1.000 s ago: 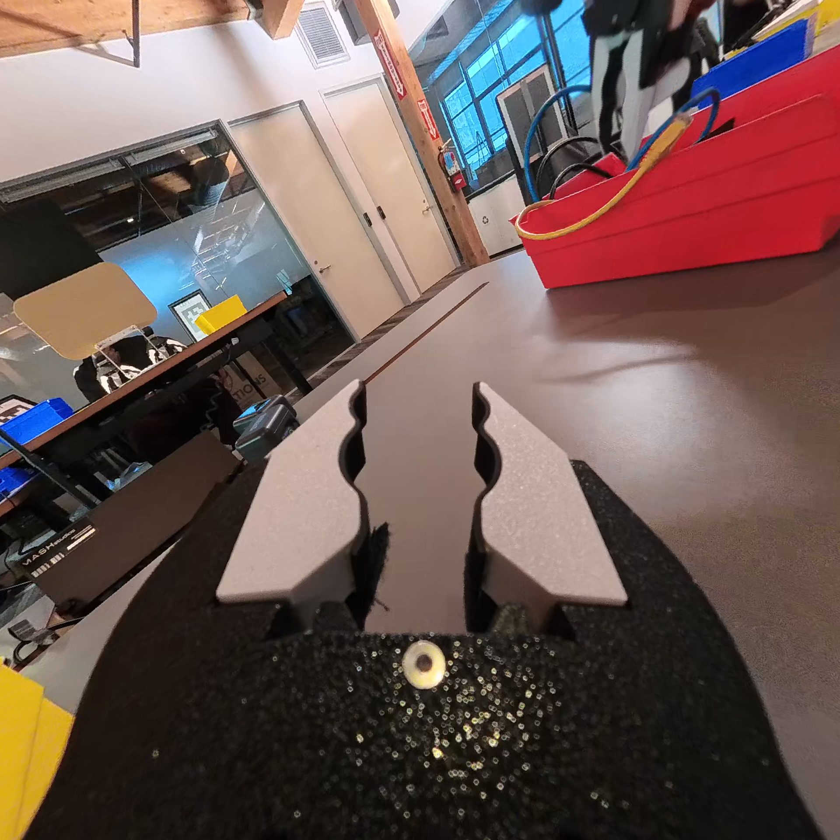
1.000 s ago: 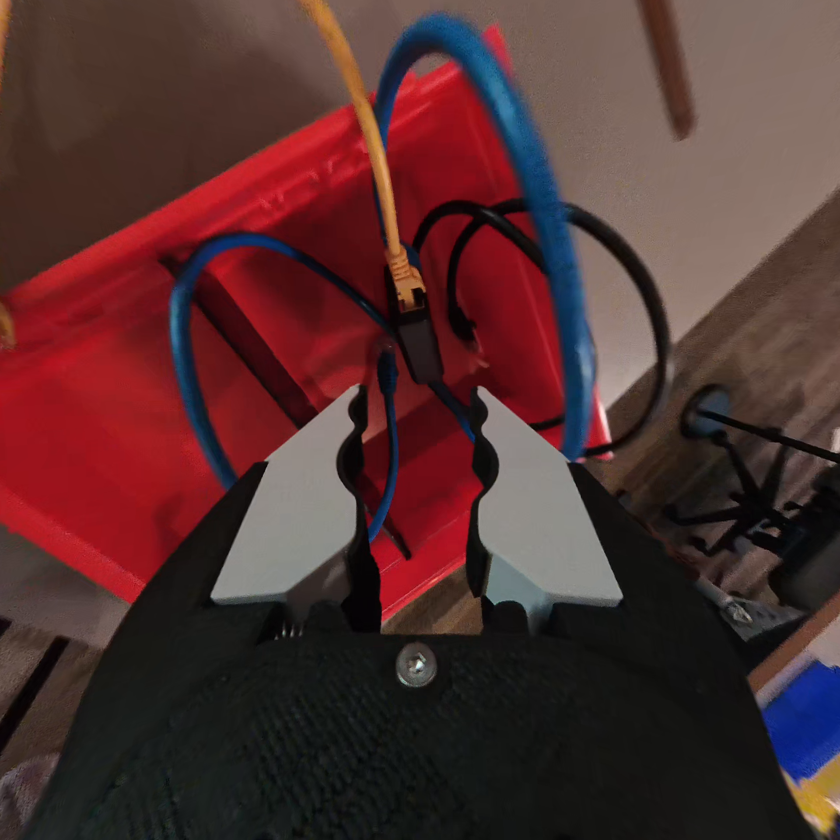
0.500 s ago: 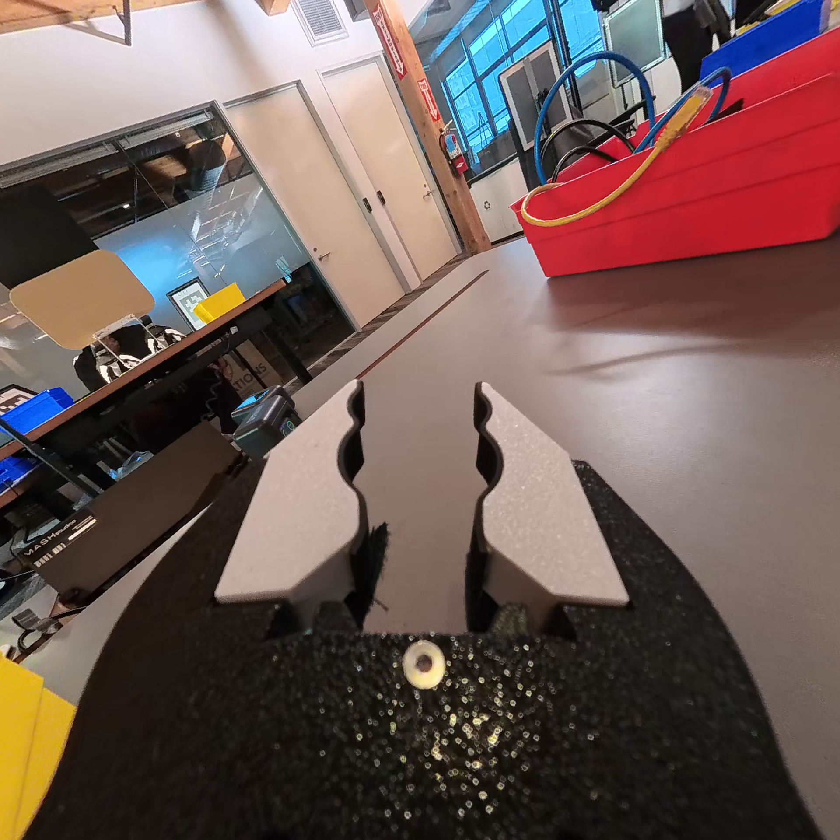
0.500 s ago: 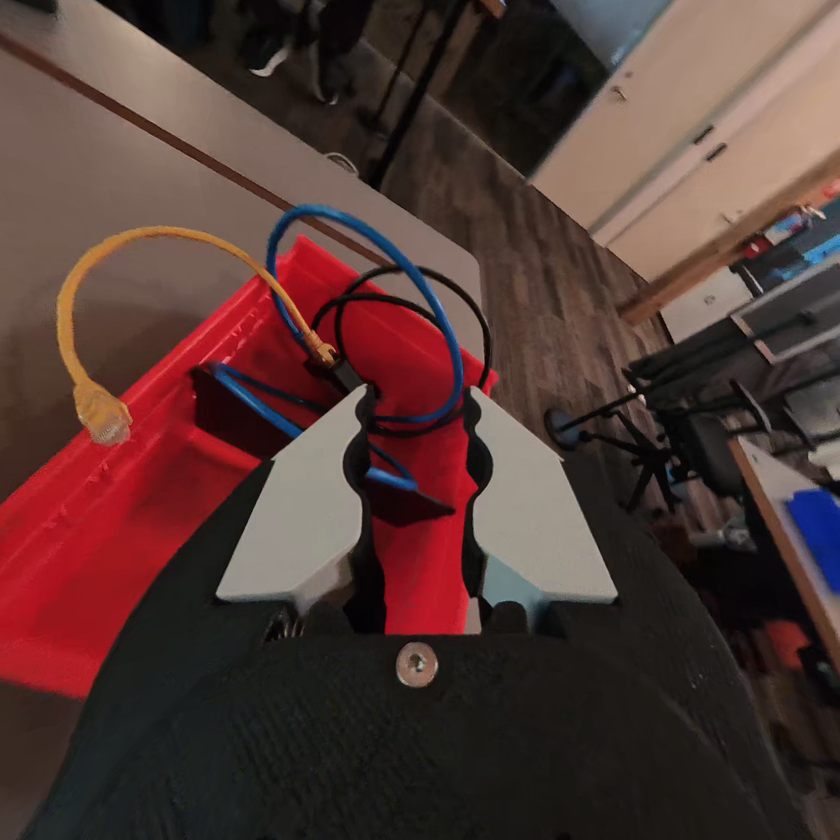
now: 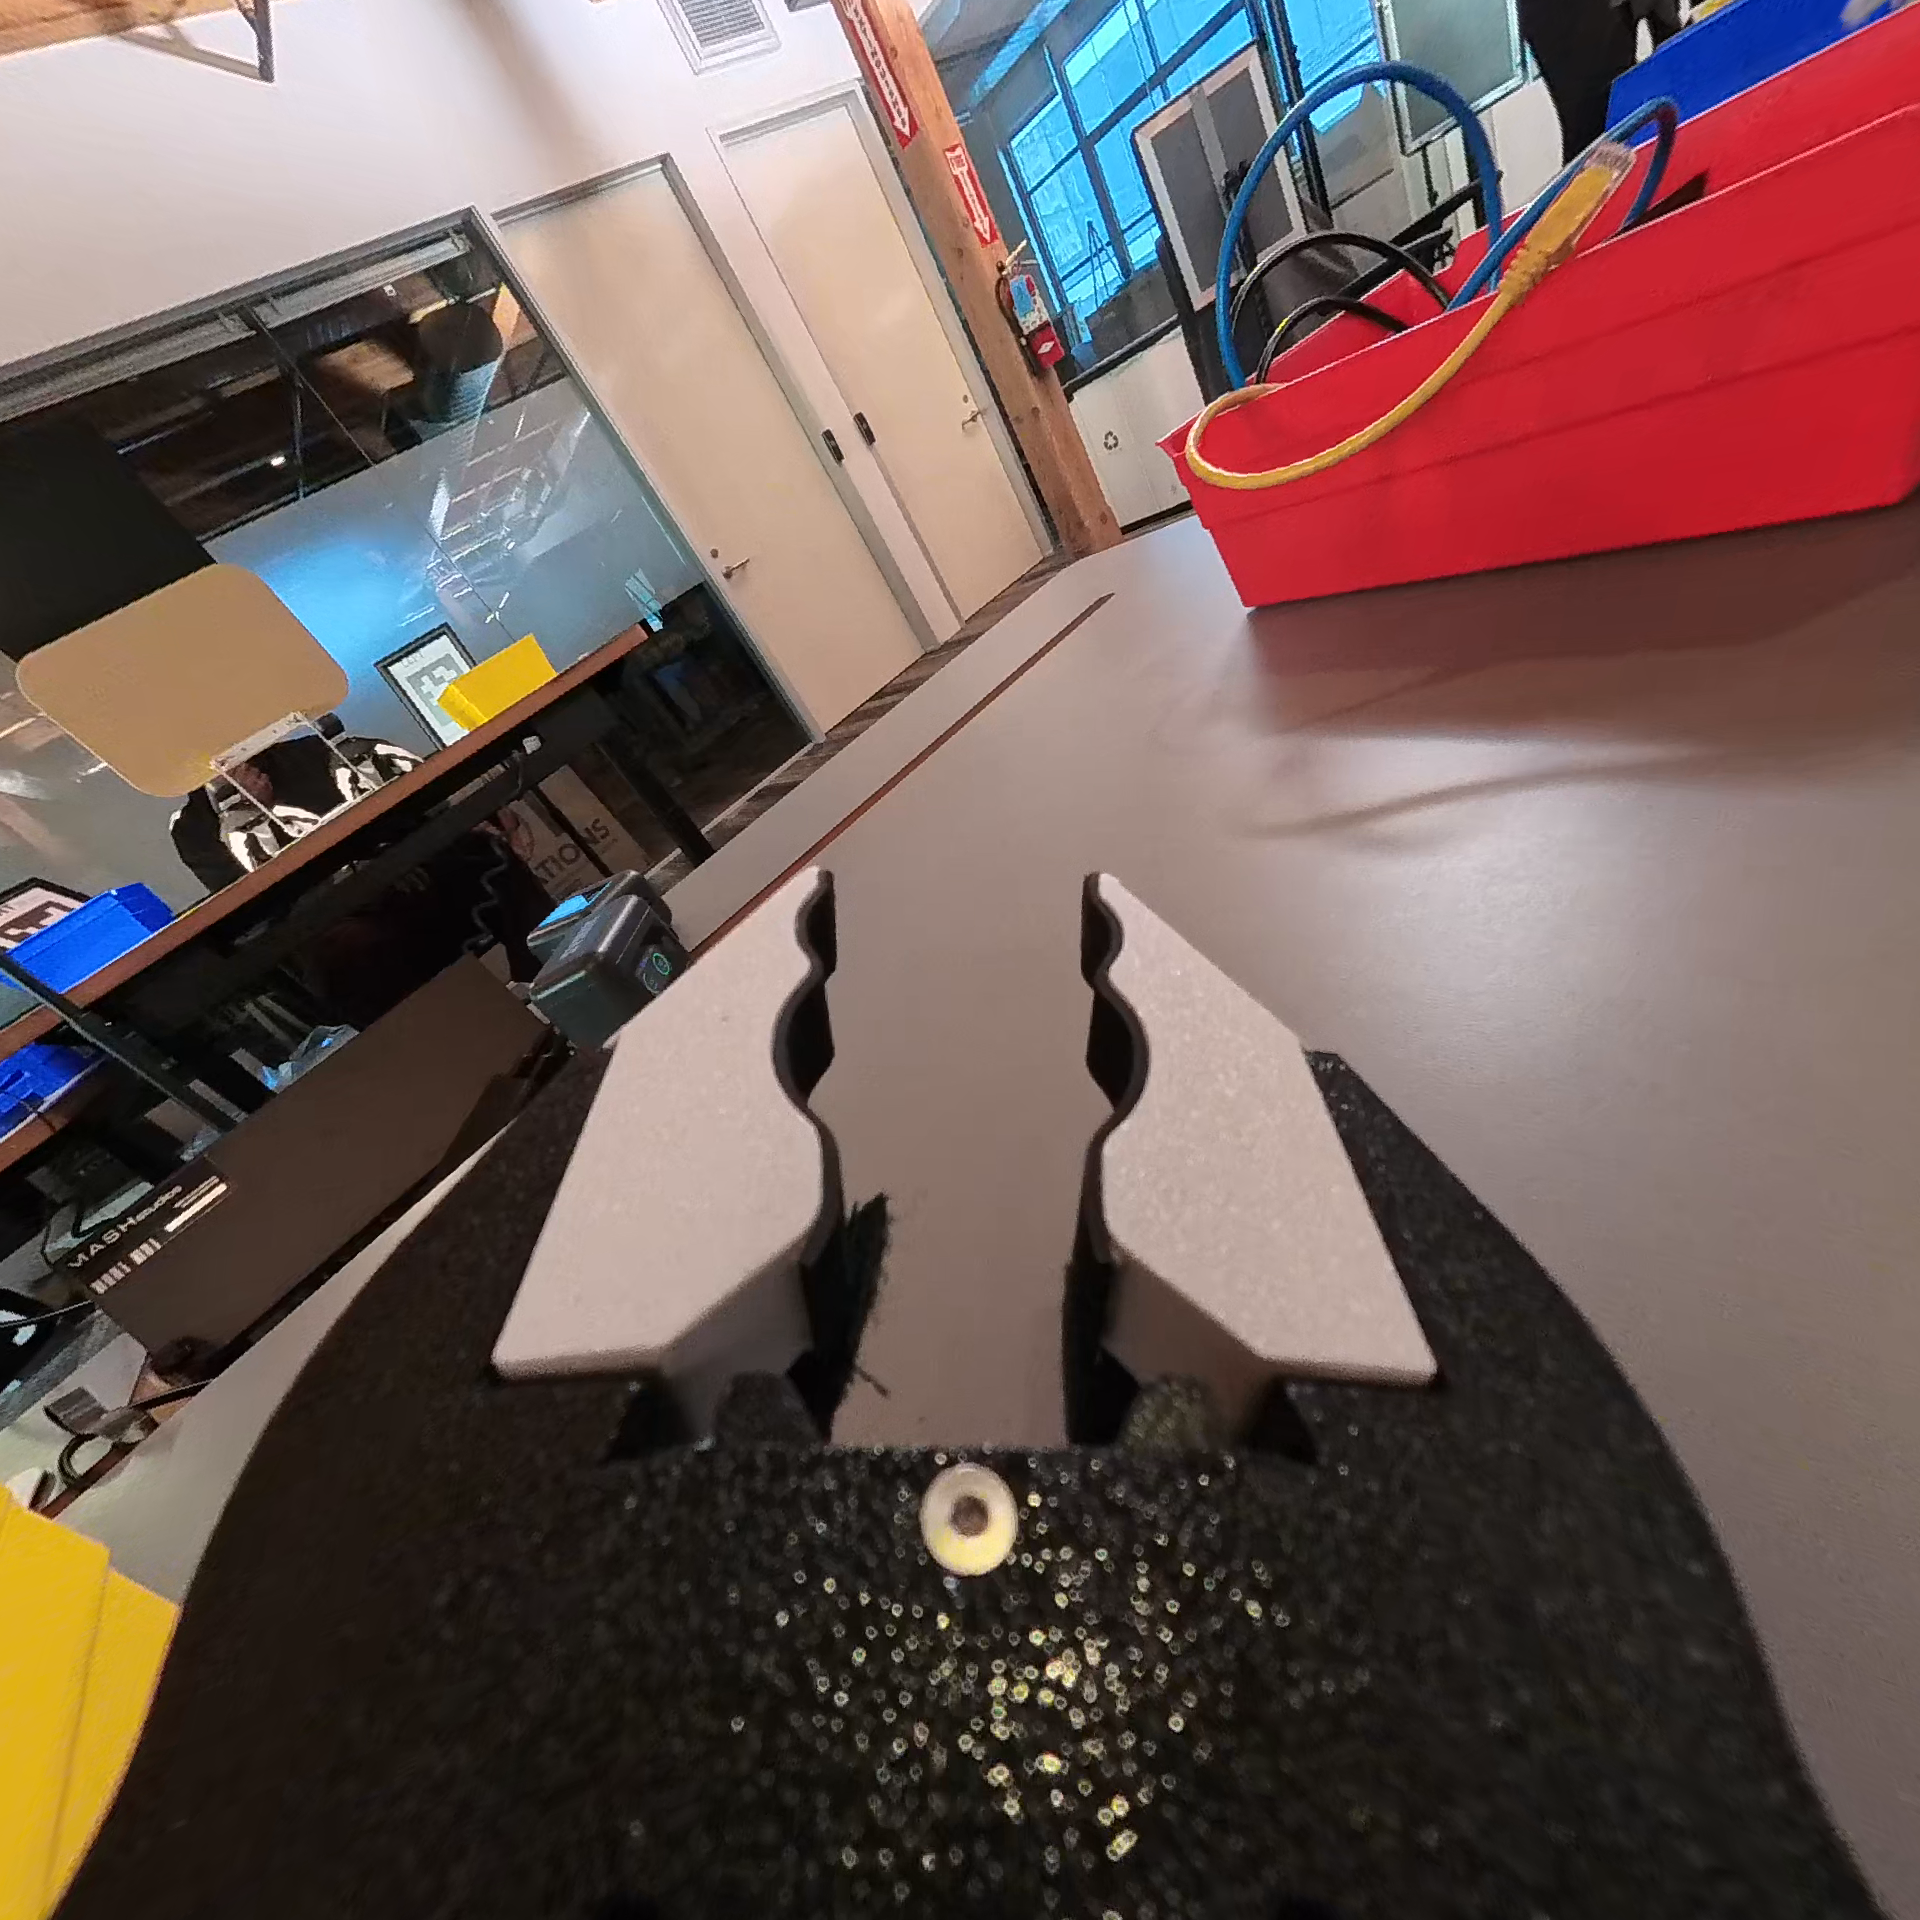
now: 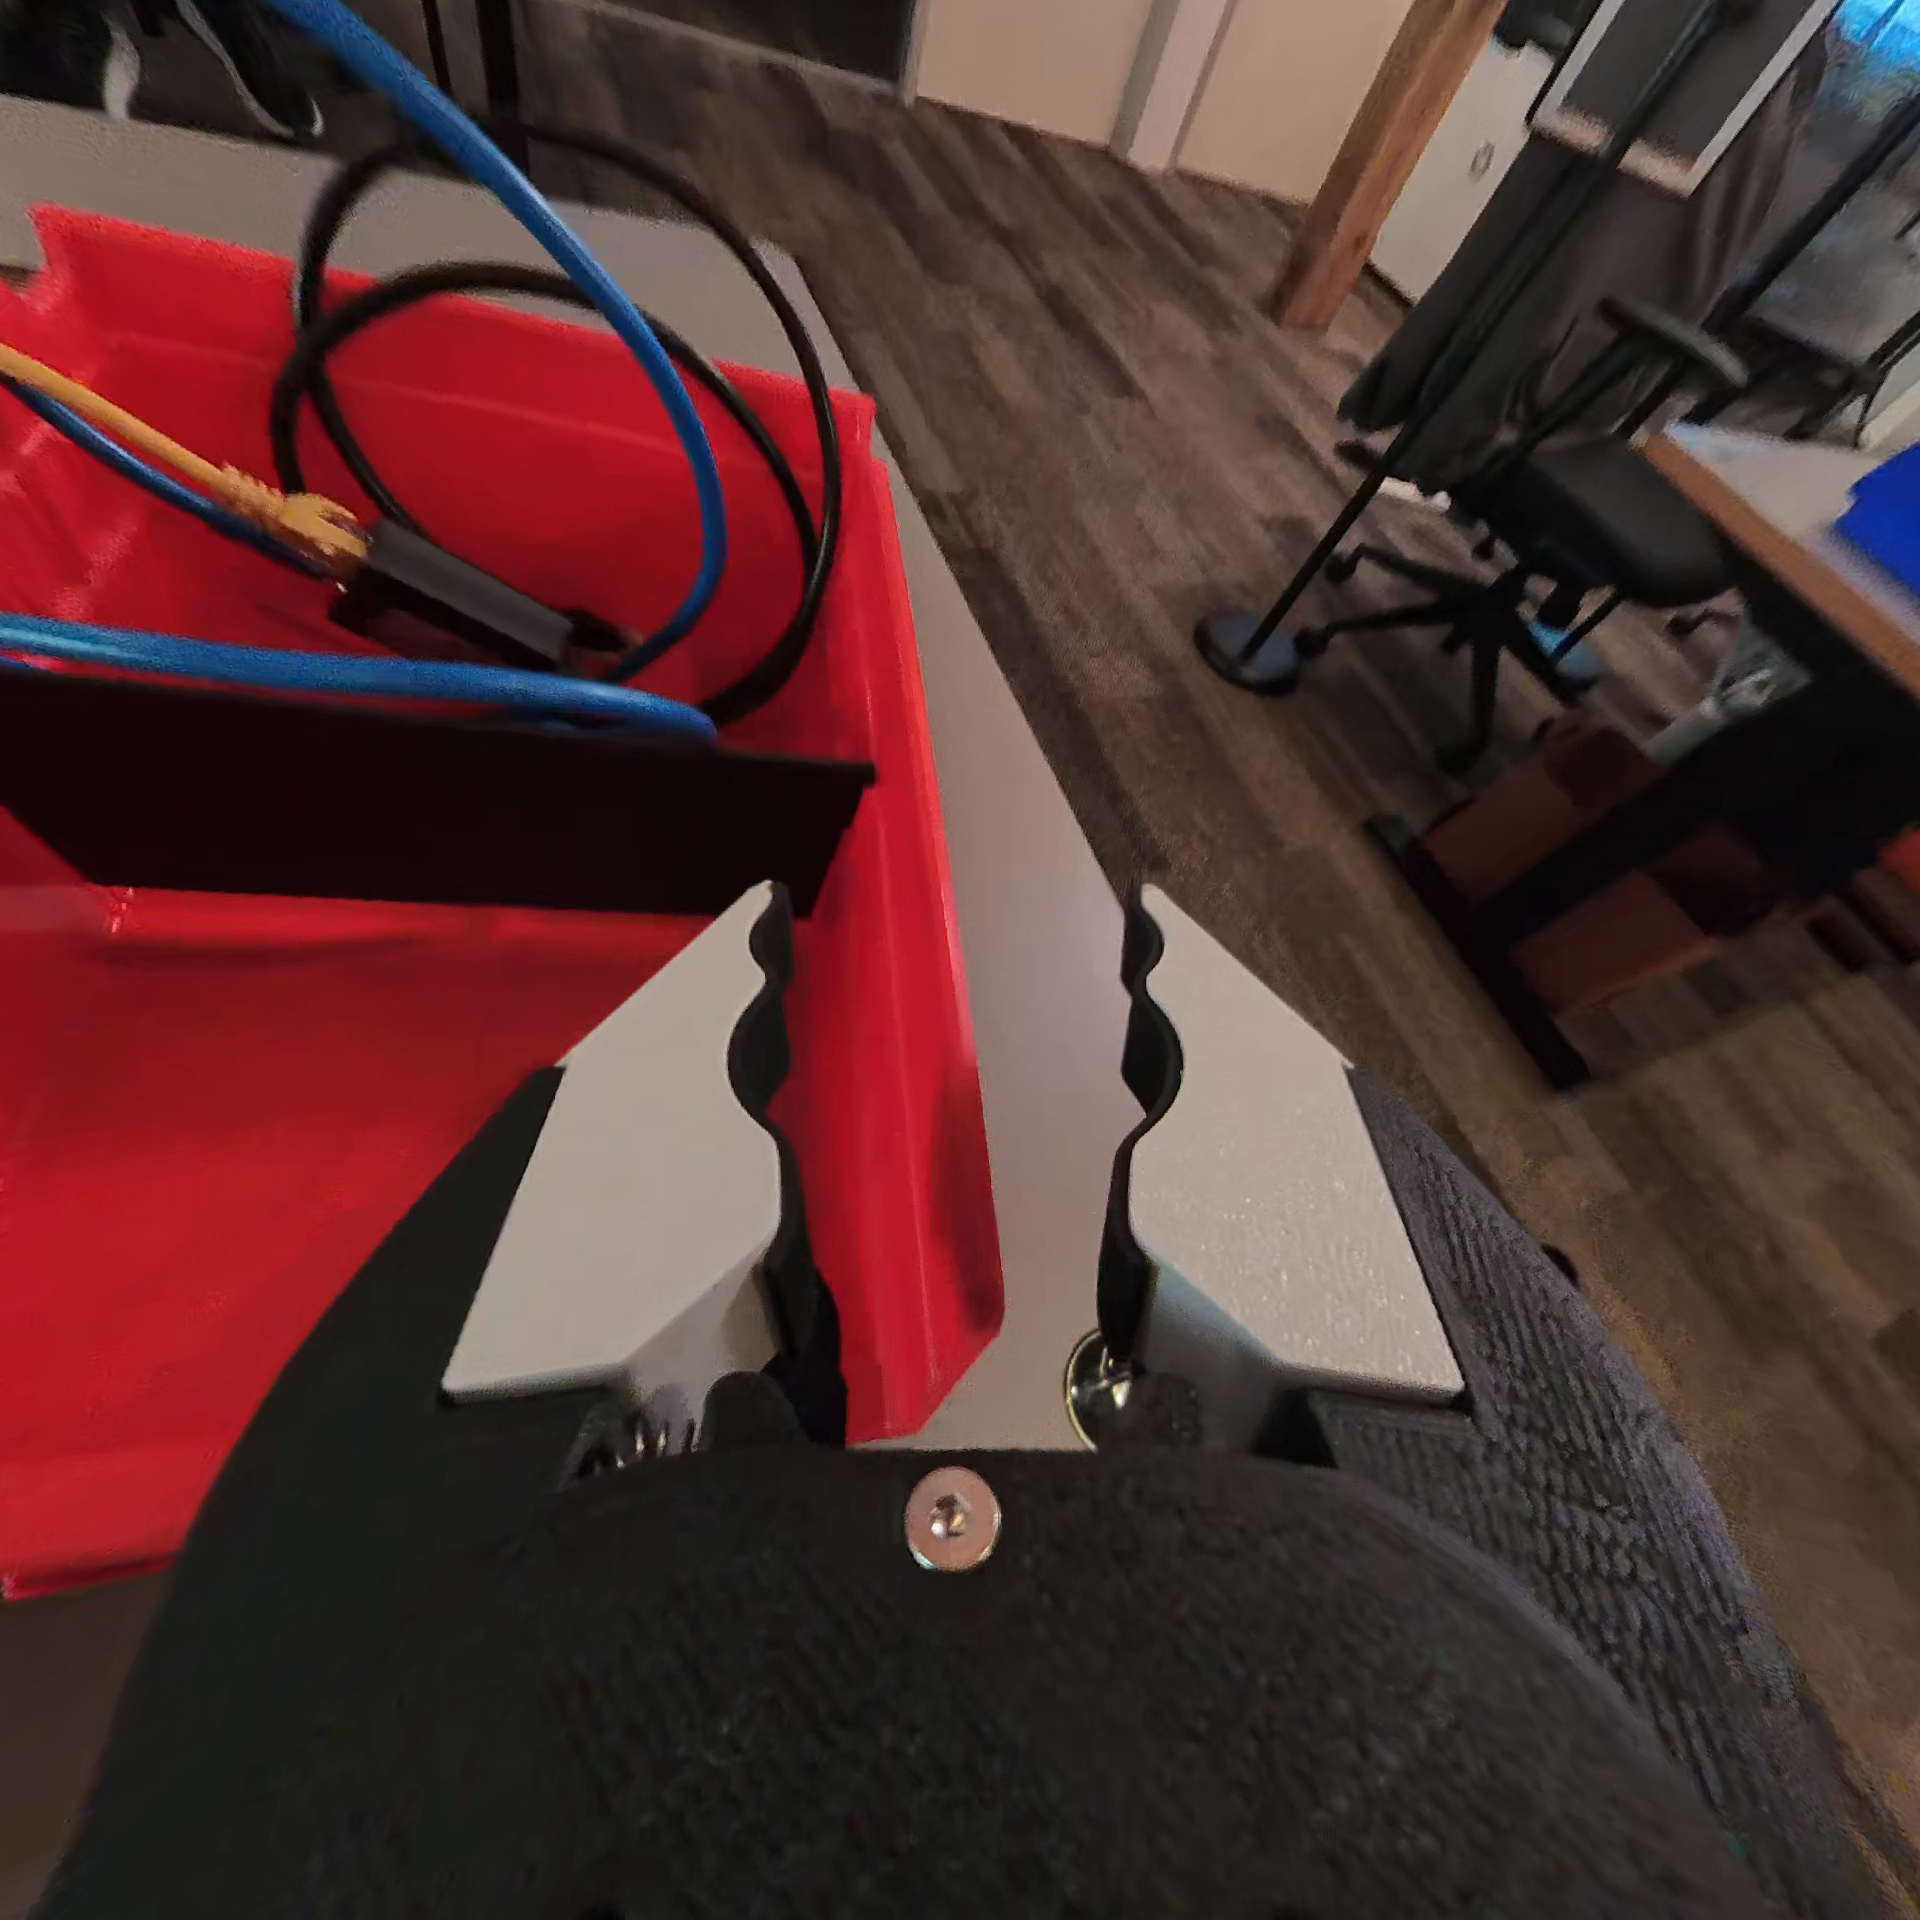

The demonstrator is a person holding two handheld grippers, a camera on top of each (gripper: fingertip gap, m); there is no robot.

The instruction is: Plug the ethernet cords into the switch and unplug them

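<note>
A red bin [image 5: 1610,416] stands on the dark table [image 5: 1455,935] at the far right in the left wrist view. A yellow cord [image 5: 1382,416], a blue cord [image 5: 1247,187] and a black cord [image 5: 1320,249] loop out of it. My left gripper [image 5: 956,904] is open and empty, low over the table, well short of the bin. In the right wrist view a small black switch [image 6: 468,603] lies in the bin [image 6: 312,1143] with the yellow cord [image 6: 208,478] plugged into it. My right gripper [image 6: 956,904] is open and empty above the bin's right wall.
A black divider [image 6: 416,800] crosses the bin. The table edge [image 6: 997,831] runs just right of the bin, with wood floor and an office chair [image 6: 1558,540] beyond. A yellow box [image 5: 52,1714] sits at my left gripper's near left. My right fingertips sit around 50 centimeters from my left ones. About 12 centimeters separates my right fingertips from the small black switch [image 6: 468,603].
My right gripper has pulled back from the cords and swung right to the bin's right wall, with its jaws a little wider. My left gripper has hardly moved.
</note>
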